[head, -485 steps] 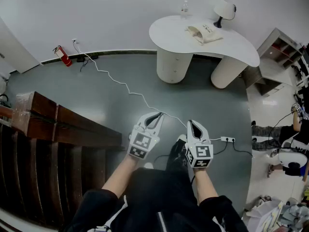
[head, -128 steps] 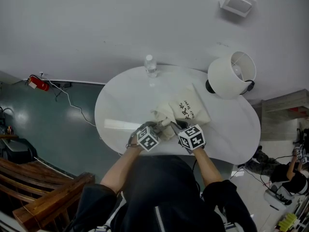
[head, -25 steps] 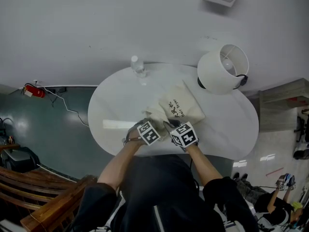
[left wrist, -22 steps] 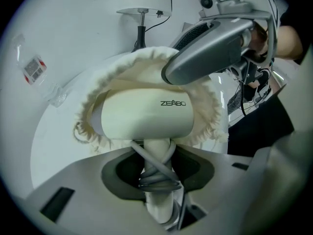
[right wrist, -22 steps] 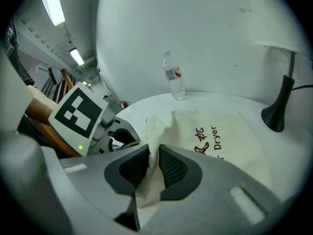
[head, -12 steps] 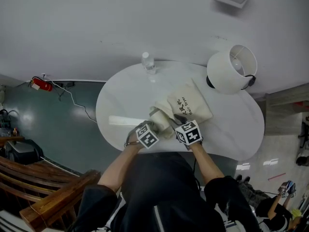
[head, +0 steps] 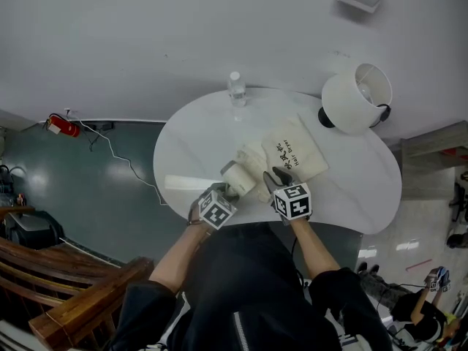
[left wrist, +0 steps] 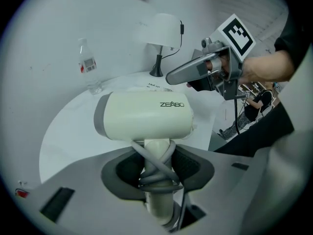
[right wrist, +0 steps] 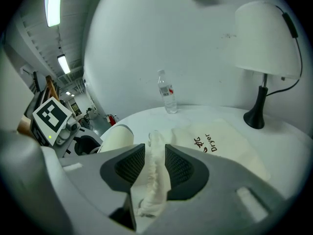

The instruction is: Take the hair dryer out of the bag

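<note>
Left gripper [left wrist: 155, 166] clamped on handle of hair dryer [left wrist: 144, 121], cord [left wrist: 168, 153] wound round it. Dryer out of bag [head: 294, 154], just left of its mouth, centre frame. Right gripper [right wrist: 155, 166] jaws opening, bag's bunched edge loose between them. Behind: bottle [head: 235, 88], lamp [head: 356, 99] at far edge of table [head: 186, 148], well apart.

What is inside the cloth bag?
The cloth bag hides its interior. The hair dryer is outside, in the left claw. The right claw is opening, bag edge between its jaws.
</note>
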A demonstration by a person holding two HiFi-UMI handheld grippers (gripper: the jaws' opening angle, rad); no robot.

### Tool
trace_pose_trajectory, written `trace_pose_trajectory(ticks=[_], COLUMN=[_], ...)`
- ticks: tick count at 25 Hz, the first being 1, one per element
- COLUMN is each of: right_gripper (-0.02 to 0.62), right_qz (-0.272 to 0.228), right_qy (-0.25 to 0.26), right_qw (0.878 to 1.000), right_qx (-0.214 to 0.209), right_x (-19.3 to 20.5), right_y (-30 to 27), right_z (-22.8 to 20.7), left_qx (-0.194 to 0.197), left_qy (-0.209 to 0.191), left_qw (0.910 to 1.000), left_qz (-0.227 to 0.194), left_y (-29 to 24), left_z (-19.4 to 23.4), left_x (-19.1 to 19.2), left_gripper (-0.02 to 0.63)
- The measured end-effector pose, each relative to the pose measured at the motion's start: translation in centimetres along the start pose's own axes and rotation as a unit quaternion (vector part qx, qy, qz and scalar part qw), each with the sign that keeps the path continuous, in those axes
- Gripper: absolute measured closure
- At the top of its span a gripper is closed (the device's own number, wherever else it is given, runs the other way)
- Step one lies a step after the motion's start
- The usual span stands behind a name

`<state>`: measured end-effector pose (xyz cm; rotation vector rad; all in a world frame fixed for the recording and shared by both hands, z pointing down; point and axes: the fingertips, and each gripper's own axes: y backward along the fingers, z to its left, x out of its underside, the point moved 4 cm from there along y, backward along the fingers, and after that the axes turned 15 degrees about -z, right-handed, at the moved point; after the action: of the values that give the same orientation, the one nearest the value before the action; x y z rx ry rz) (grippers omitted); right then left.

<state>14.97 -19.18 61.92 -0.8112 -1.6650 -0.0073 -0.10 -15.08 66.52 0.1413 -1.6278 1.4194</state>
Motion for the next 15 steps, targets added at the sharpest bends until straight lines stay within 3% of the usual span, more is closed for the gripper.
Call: trace_pose_trajectory(ticks=[3, 6, 11, 15], right_gripper=[0.504, 0.589, 0.591, 0.591], right_qz=[-0.024, -0.056, -0.077, -0.103], right_qy=[0.004, 0.013, 0.065, 0.054], right_qw=[1.000, 0.998, 0.995, 0.992], right_qx=[0.013, 0.024, 0.023, 0.042], right_x=[-0.9, -2.1, -3.1, -3.9], right_y=[0.7, 1.7, 2.8, 3.6], right_z=[1.3, 2.8, 5.9, 7.0], left_qx=[-0.008, -0.017, -0.028, -0.027], left_qy=[0.009, 0.011, 0.005, 0.002], left_qw=[0.9997, 0.9986, 0.9956, 0.9933], left_qz=[-0.022, -0.049, -0.089, -0.112], left_y=[1.9, 3.7, 6.3, 7.8], left_z=[0.4, 0.8, 1.5, 1.9], left_x=[-0.1, -0.4, -1.2, -2.0], left_gripper=[0.434, 0.434, 0.434, 0.434])
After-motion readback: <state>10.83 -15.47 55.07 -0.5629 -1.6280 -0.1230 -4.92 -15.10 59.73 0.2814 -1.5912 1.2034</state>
